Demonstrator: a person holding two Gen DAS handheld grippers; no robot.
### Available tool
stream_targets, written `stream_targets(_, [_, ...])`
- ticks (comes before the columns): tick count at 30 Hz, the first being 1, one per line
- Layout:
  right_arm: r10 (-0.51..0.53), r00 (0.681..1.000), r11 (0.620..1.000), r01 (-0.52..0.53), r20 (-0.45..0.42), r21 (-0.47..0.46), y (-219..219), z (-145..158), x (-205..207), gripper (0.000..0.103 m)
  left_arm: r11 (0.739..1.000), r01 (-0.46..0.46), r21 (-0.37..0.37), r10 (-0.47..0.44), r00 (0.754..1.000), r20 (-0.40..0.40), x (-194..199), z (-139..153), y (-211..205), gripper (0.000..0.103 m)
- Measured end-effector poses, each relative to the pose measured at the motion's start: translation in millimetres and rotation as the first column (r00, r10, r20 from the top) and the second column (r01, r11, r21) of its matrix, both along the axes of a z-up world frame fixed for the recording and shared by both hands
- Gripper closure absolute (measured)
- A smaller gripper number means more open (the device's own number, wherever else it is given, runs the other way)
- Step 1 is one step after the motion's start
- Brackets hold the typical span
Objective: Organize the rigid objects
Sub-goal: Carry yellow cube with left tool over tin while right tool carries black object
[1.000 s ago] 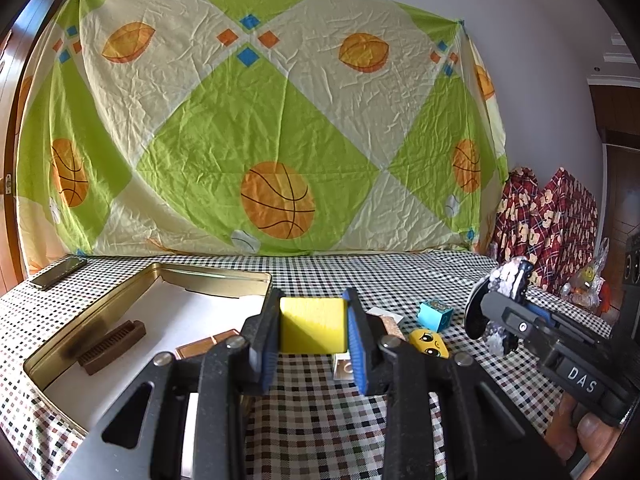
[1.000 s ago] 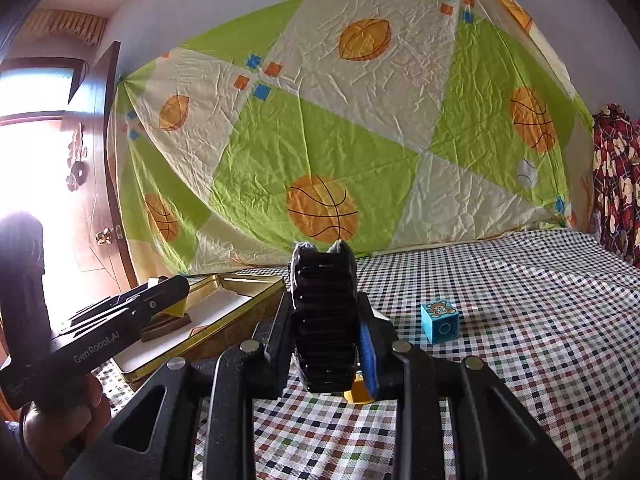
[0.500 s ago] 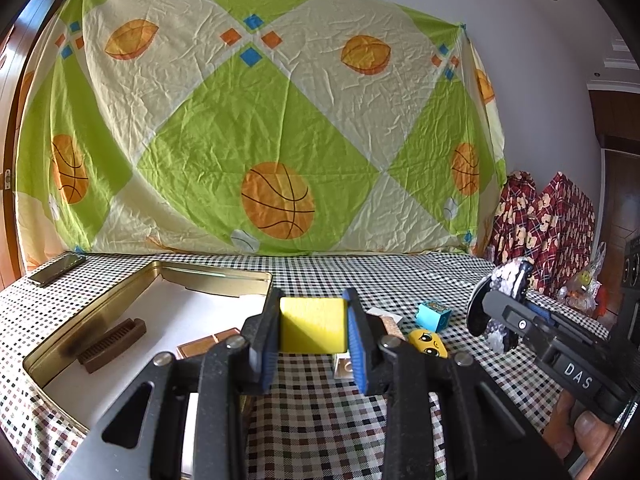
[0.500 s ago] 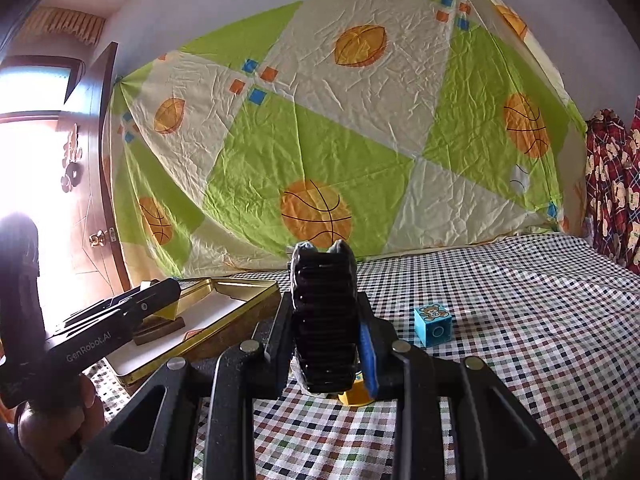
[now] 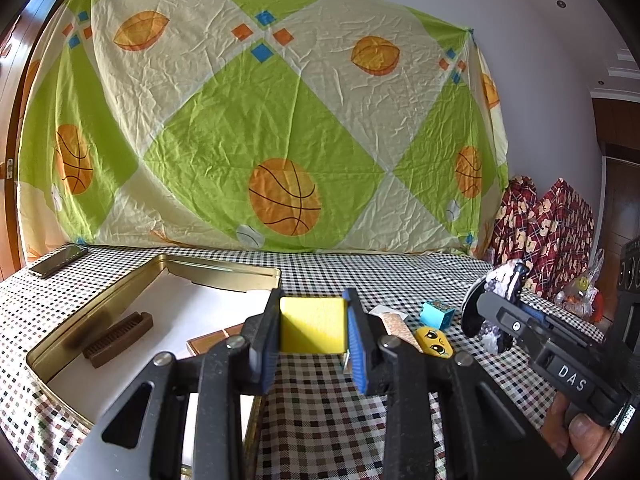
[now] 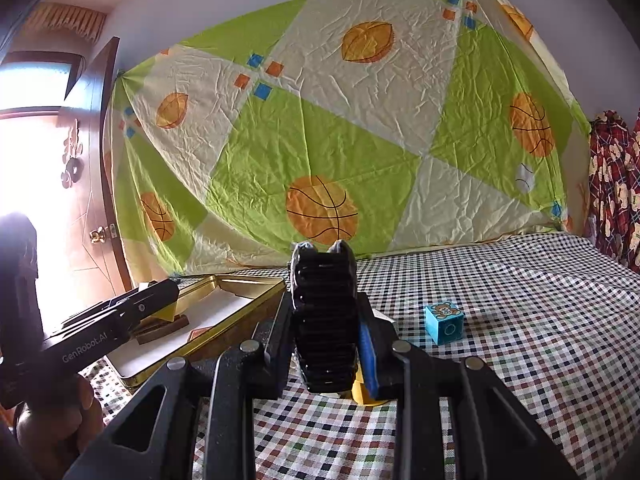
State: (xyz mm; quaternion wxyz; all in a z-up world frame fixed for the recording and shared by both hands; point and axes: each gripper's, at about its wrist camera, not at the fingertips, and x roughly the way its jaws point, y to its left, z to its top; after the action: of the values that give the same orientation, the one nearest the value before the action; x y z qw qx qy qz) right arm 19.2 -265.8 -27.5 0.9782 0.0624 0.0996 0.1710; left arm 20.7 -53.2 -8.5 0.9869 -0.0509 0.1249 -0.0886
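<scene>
A yellow block (image 5: 313, 325) is clamped between the pads of the left gripper (image 5: 313, 336), held above the checked tablecloth (image 5: 320, 408) just beside the right wall of the gold tin (image 5: 224, 276). A black ribbed object (image 6: 325, 320) is gripped upright by the right gripper (image 6: 326, 344). A blue cube (image 6: 444, 322) is seen resting on the cloth toward its middle, apart from both grippers. A brown comb-like bar (image 5: 118, 334) lies inside the tin.

A room in a home: a wooden door (image 6: 94, 184) with a brass knob, a basketball-print bedsheet (image 5: 256, 136) hung over the wall, a checkered tablecloth (image 6: 540, 320), recessed ceiling lights
</scene>
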Motion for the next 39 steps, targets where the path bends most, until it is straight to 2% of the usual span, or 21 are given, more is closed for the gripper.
stream_targets(24, [0.133,0.991,0.991,-0.133,-0.019,-0.008,48,11,6,0.073,0.997,-0.063,-0.034,0.063,0.998,-0.005,1,0,39,0.075])
stream_targets(39, [0.174,0.985,0.983,-0.174,-0.003,-0.06,84,16,14,0.073,0.991,-0.123,-0.052,0.122,0.992,-0.026,5,-3,74,0.075])
